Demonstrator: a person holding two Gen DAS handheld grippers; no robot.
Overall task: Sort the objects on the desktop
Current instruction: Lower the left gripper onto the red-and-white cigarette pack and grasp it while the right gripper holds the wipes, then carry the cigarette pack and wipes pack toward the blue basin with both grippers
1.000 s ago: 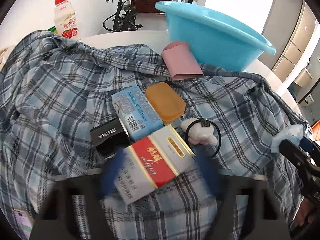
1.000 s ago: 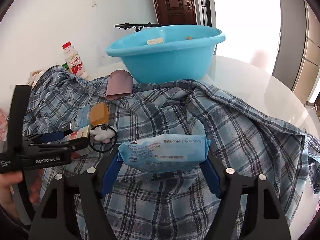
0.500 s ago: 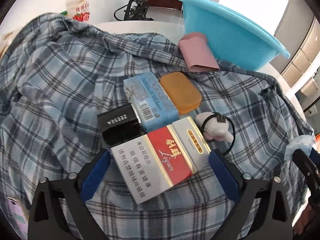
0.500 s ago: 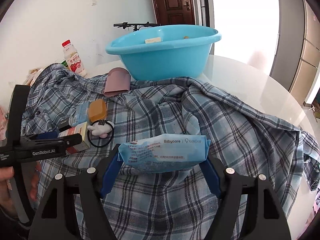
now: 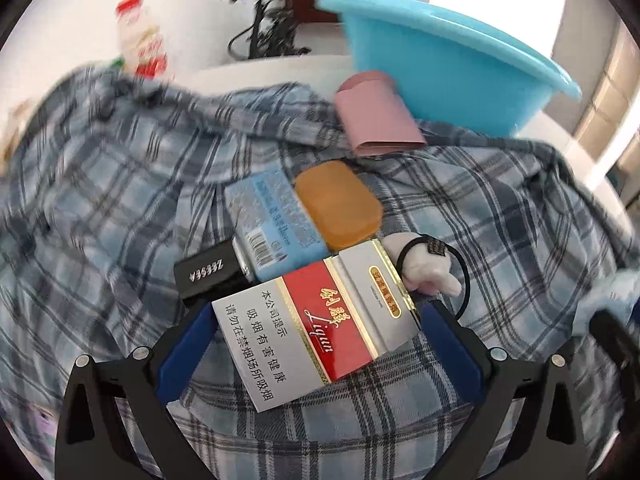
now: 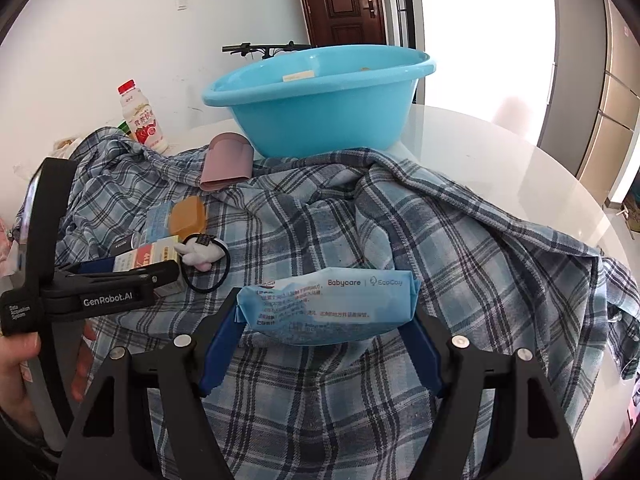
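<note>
Left claw [image 5: 316, 328]: jaws just opened wide, straddling the red-and-silver "Liqun" cigarette carton [image 5: 316, 324].
Right claw [image 6: 320, 336]: clamps the pale-blue "Babycare" wipes pack [image 6: 328, 304].
Black box [image 5: 208, 274]: "ZEESEA".

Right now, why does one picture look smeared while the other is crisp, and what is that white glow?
Left wrist view: edges streak, the red-capped drink bottle and plaid shirt smeared, the red-and-silver cigarette pack sharp. Right wrist view: crisp; daylight whitens the doorway and glares off the glossy white table.
</note>
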